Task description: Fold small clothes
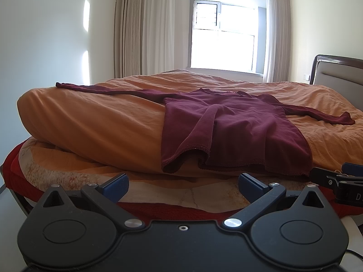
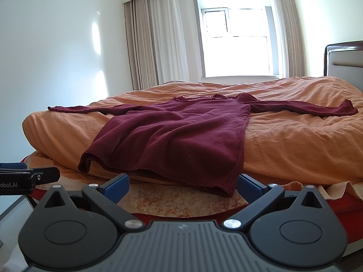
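A maroon long-sleeved shirt (image 1: pixel 238 129) lies spread on the orange duvet (image 1: pixel 90 122), sleeves stretched left and right, hem hanging over the near edge with a fold in its left side. It also shows in the right wrist view (image 2: pixel 177 136). My left gripper (image 1: pixel 182 187) is open and empty, just short of the hem, a little to its left. My right gripper (image 2: pixel 182 187) is open and empty, its fingers either side of the hem's right corner, just in front of it. The right gripper shows at the left view's edge (image 1: pixel 335 179); the left gripper shows at the right view's edge (image 2: pixel 29 176).
The duvet (image 2: pixel 295 136) covers a bed with a patterned sheet (image 1: pixel 68 176) and red blanket (image 1: pixel 13 167) beneath. A headboard (image 1: pixel 338 72) stands at the right. A window (image 1: pixel 224 38) with curtains (image 1: pixel 145 29) is behind; a white wall is at the left.
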`<action>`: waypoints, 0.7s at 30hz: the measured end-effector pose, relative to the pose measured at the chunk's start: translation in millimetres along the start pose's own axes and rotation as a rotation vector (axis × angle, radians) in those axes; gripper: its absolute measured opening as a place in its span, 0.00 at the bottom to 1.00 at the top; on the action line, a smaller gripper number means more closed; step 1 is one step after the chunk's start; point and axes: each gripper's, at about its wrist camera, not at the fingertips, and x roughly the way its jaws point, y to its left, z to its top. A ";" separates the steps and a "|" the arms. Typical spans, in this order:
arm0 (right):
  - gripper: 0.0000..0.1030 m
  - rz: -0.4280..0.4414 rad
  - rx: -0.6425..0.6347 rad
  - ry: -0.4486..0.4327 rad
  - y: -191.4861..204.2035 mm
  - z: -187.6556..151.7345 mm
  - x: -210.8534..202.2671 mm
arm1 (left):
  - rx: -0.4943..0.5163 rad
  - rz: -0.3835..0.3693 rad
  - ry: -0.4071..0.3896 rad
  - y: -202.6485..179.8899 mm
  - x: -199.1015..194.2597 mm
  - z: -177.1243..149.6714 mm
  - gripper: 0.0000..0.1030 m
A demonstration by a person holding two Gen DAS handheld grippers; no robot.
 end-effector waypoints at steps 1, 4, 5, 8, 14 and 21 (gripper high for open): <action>1.00 0.000 0.000 0.001 -0.2 0.2 0.0 | 0.000 0.000 0.000 0.1 0.1 -0.1 0.99; 1.00 -0.001 0.000 0.000 -0.5 0.0 0.8 | -0.001 0.000 0.001 0.1 -0.2 -0.3 0.99; 1.00 0.000 0.001 0.000 -0.3 0.1 0.6 | -0.001 -0.001 0.001 0.1 -0.2 -0.3 0.99; 1.00 0.000 0.000 0.002 -0.4 0.4 0.3 | -0.001 0.000 0.001 0.1 -0.1 -0.3 0.99; 1.00 -0.004 -0.007 0.019 0.4 -0.9 4.9 | -0.007 -0.001 0.015 1.4 2.3 -0.5 0.99; 1.00 -0.040 -0.017 0.063 -2.9 7.2 12.5 | -0.009 0.039 0.100 6.8 17.4 5.8 0.99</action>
